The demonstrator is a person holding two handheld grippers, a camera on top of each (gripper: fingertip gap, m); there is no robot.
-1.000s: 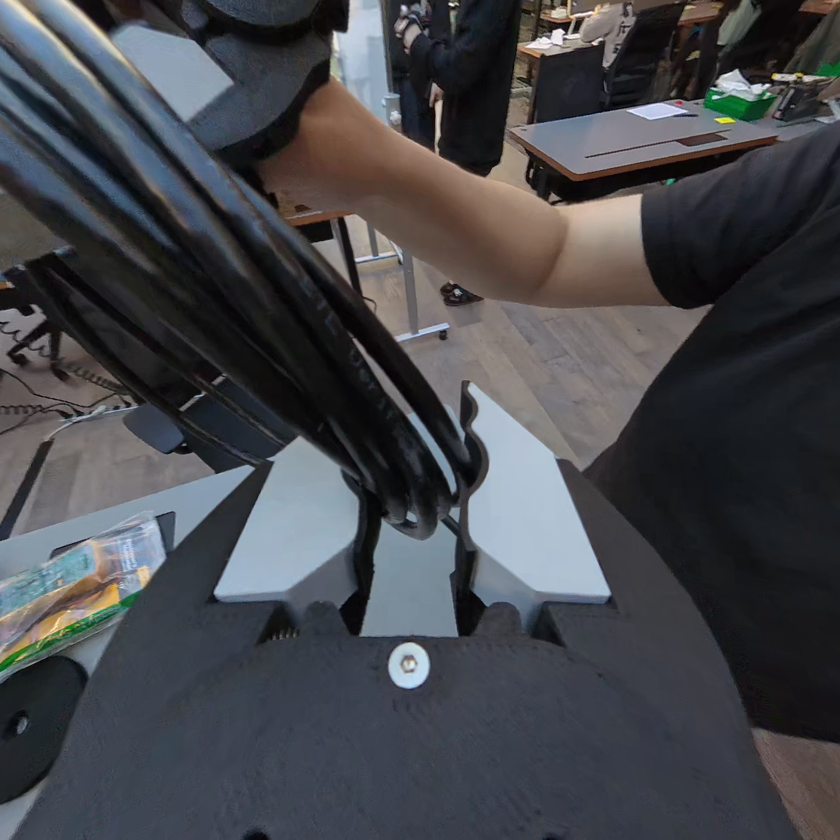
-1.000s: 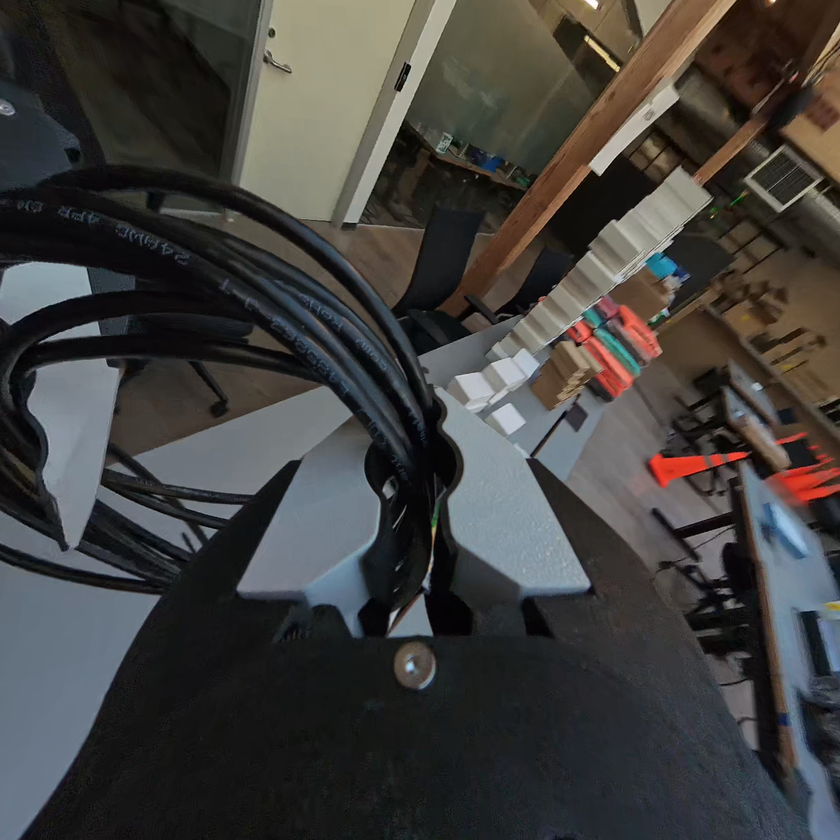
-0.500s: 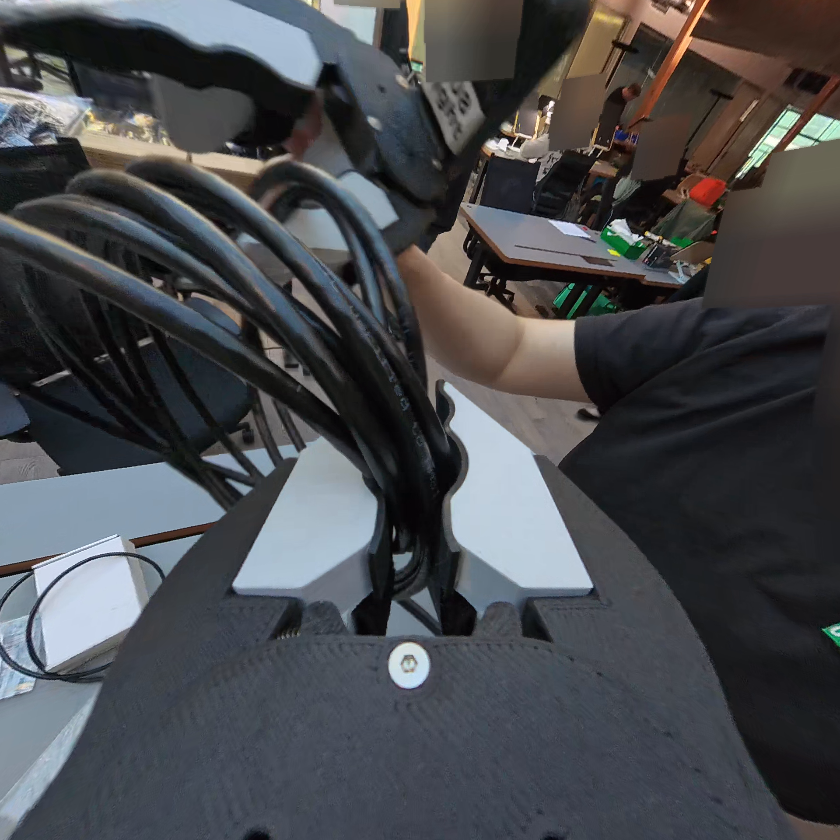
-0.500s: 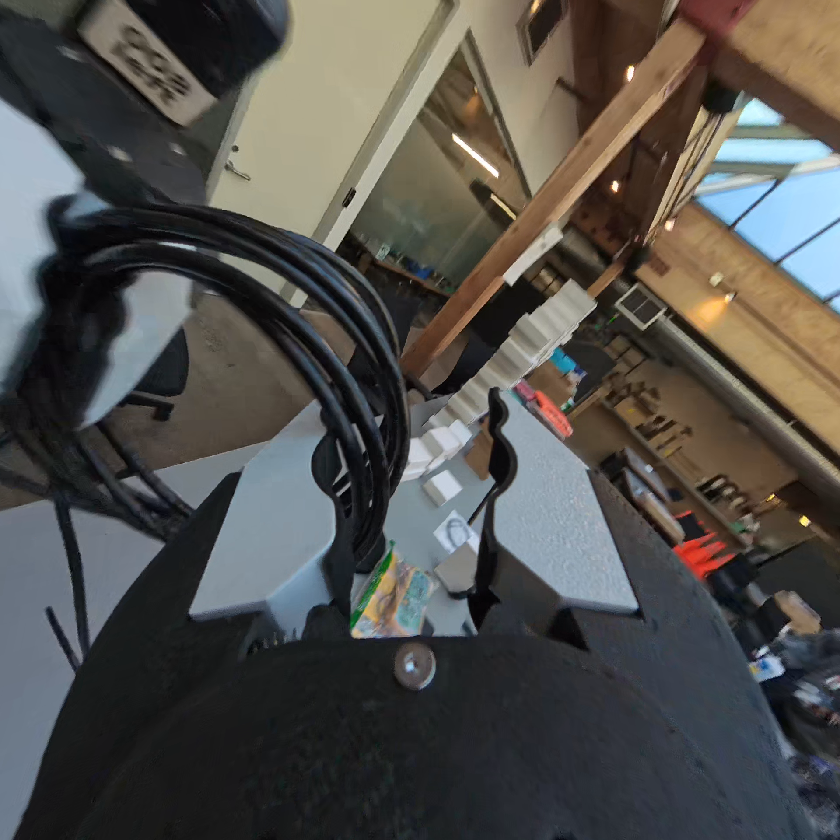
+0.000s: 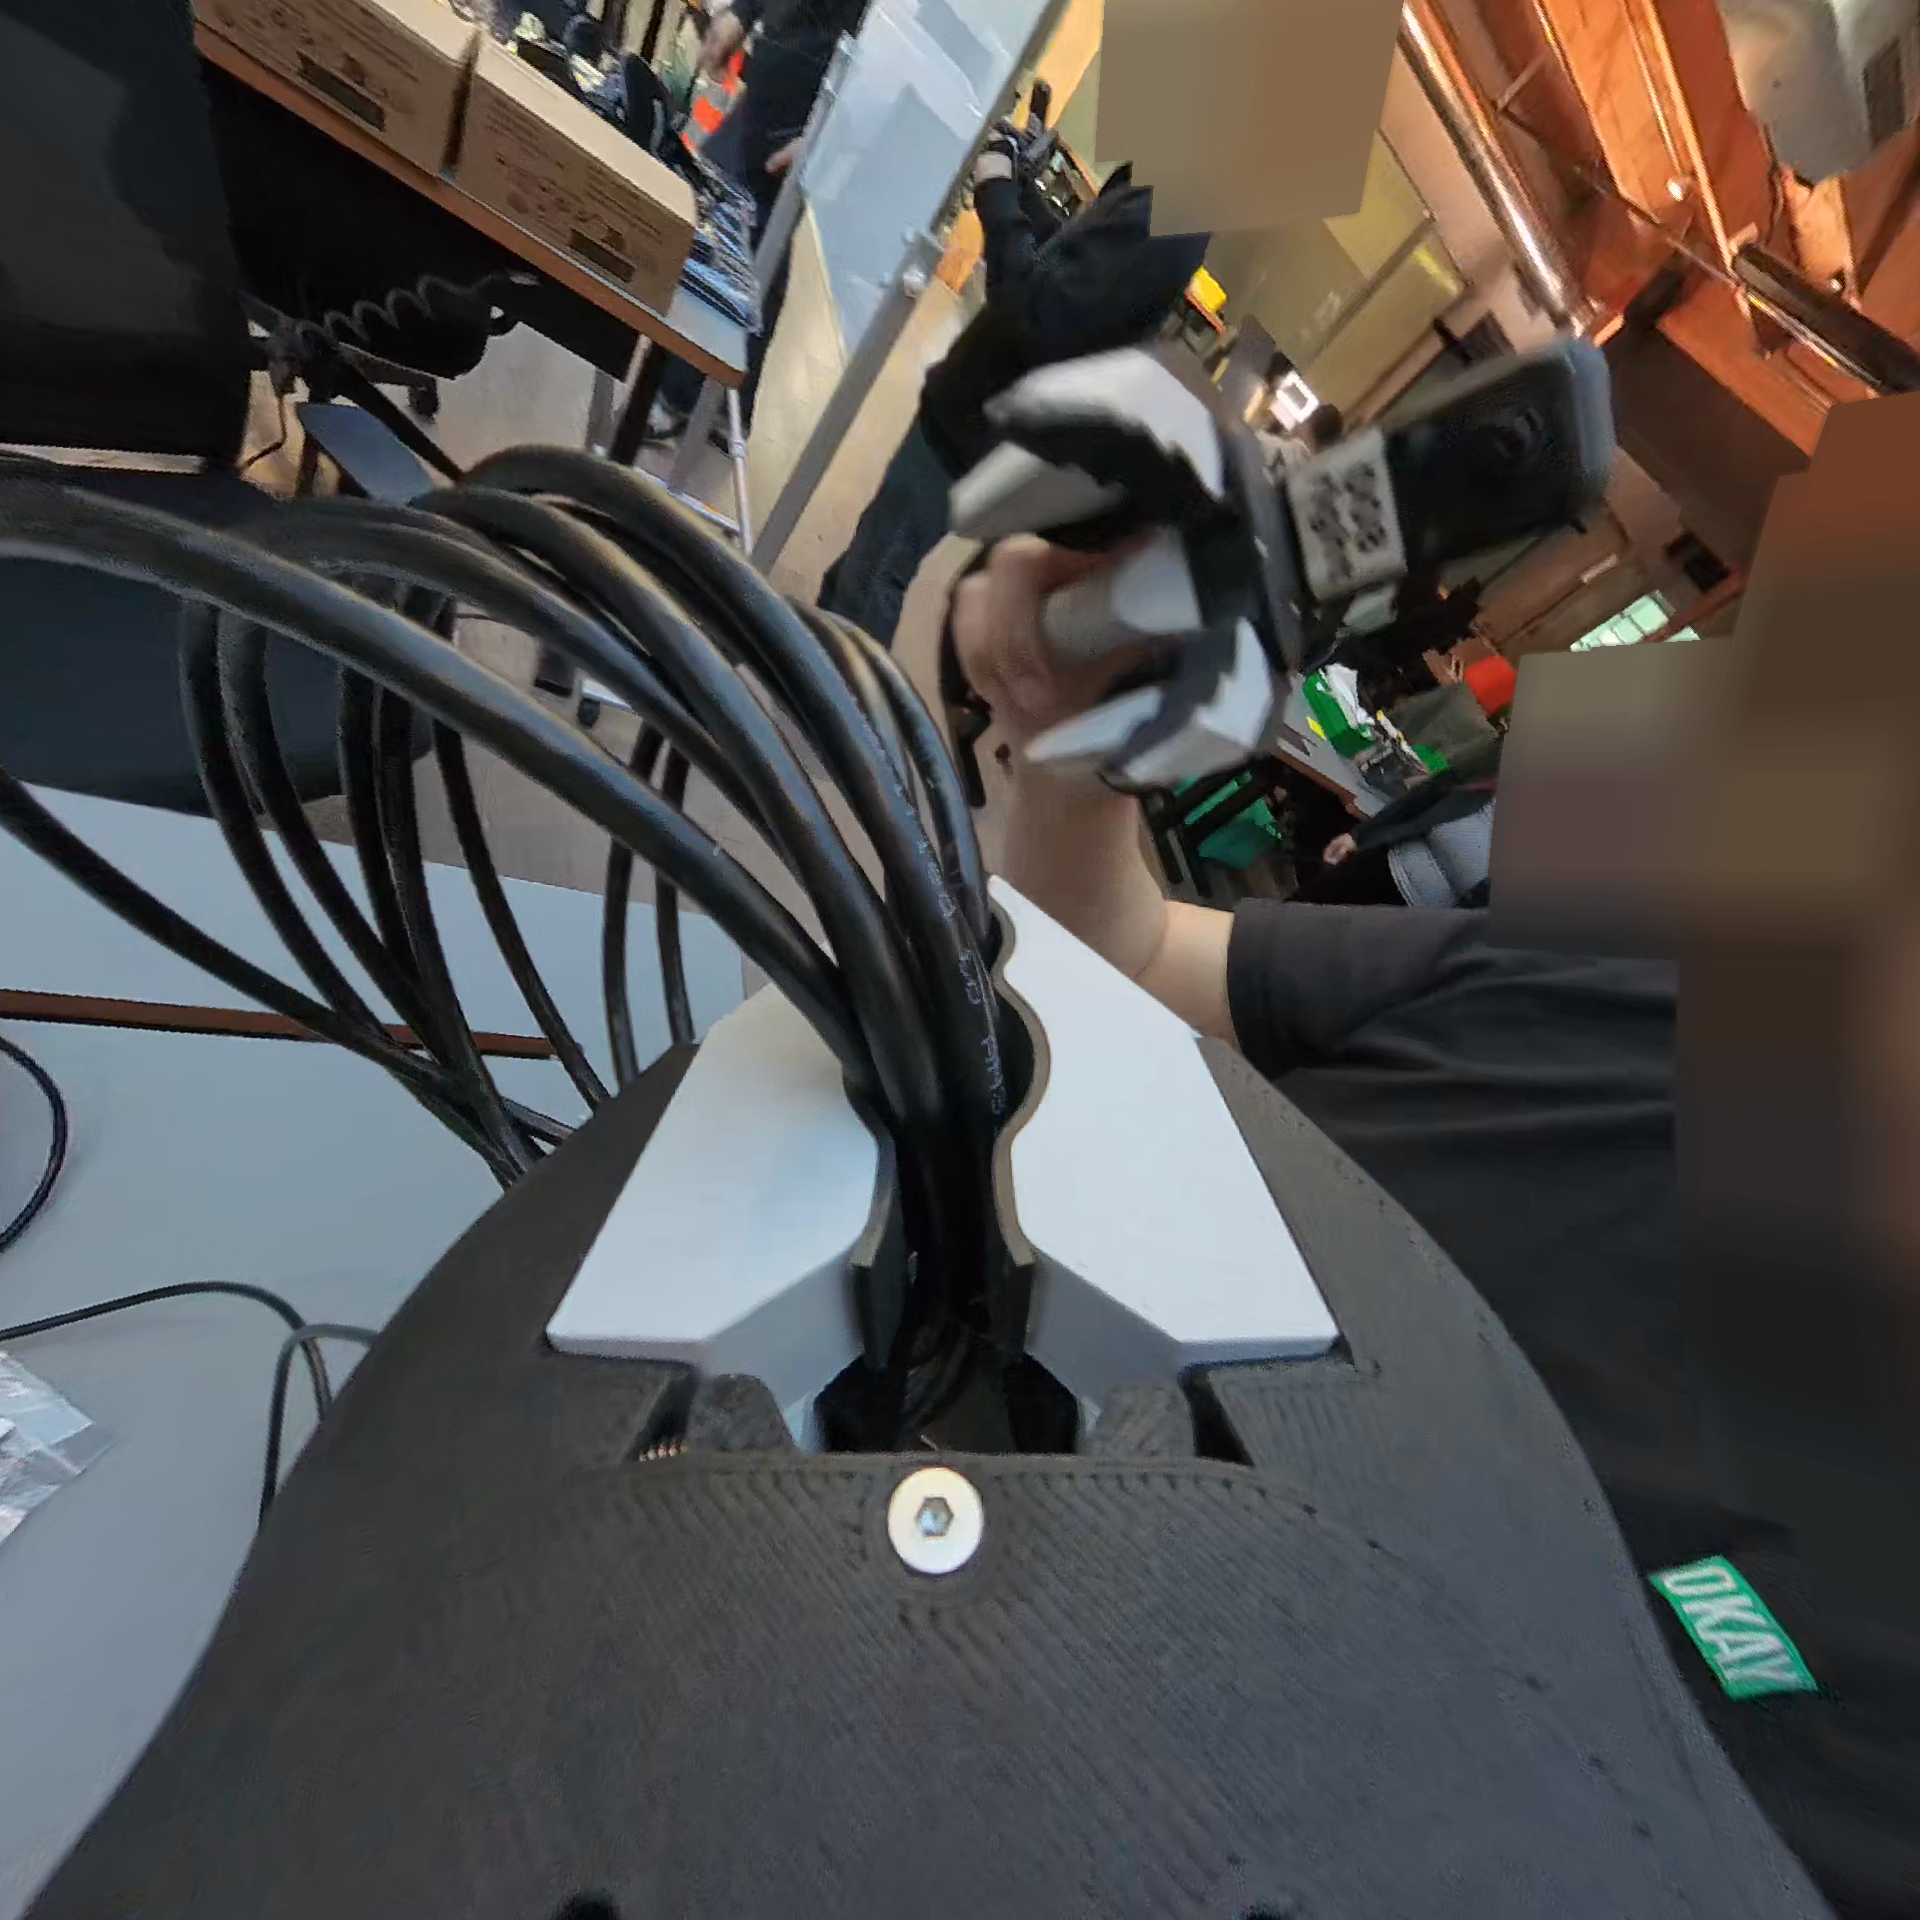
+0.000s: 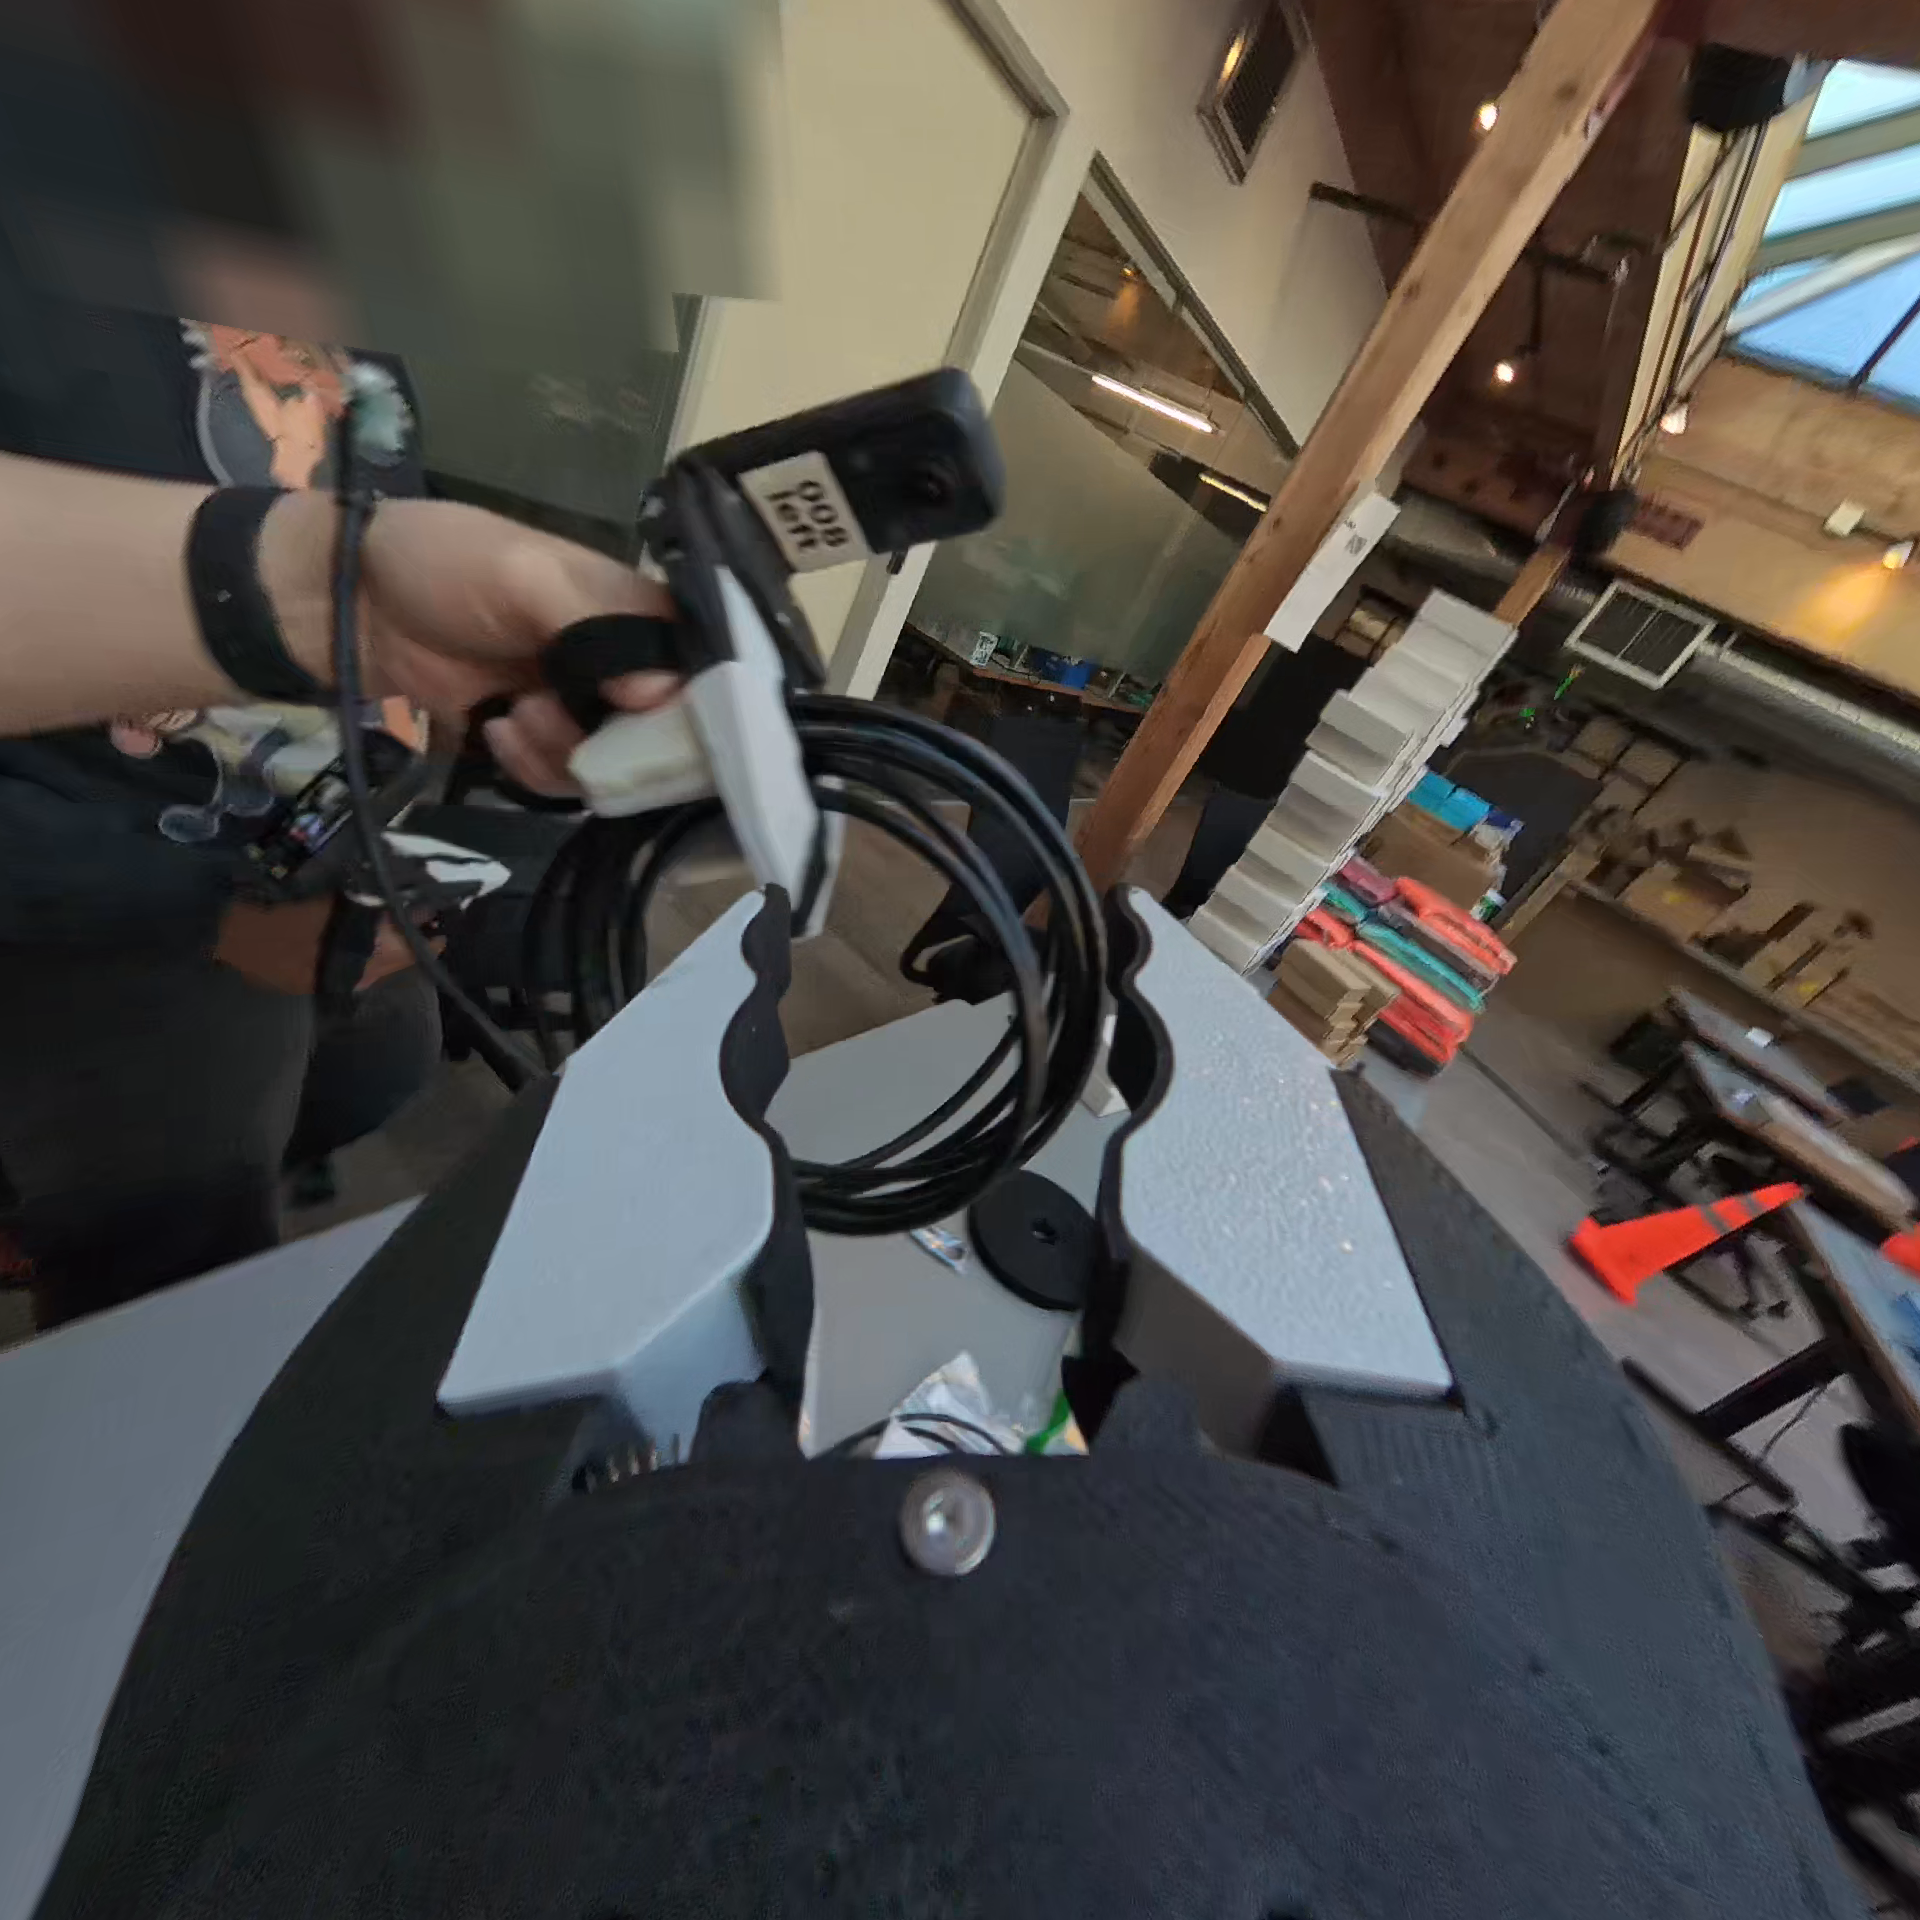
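A coil of black cable [image 5: 623, 665] runs through my left gripper [image 5: 940, 1039], which is shut on the bundle. In the right wrist view the coil [image 6: 1039, 935] hangs from the left gripper [image 6: 790, 831] above a grey table [image 6: 156, 1455]. My right gripper [image 6: 945, 914] is open and empty, its jaws wide apart, and the coil hangs just beyond its fingertips. In the left wrist view the right gripper [image 5: 1039, 623] is up and to the right, clear of the cable.
A black disc [image 6: 1029, 1247] and plastic packets [image 6: 956, 1403] lie on the table under the coil. A thin black wire [image 5: 156, 1309] lies on the table [image 5: 208, 1143]. Stacked white boxes [image 6: 1382, 769] and an orange cone [image 6: 1683, 1236] stand far right. The person's torso is close by.
My right gripper has let go of the cable, opened wide and pulled back from it. The left gripper keeps hold of the coil, which now hangs from it alone.
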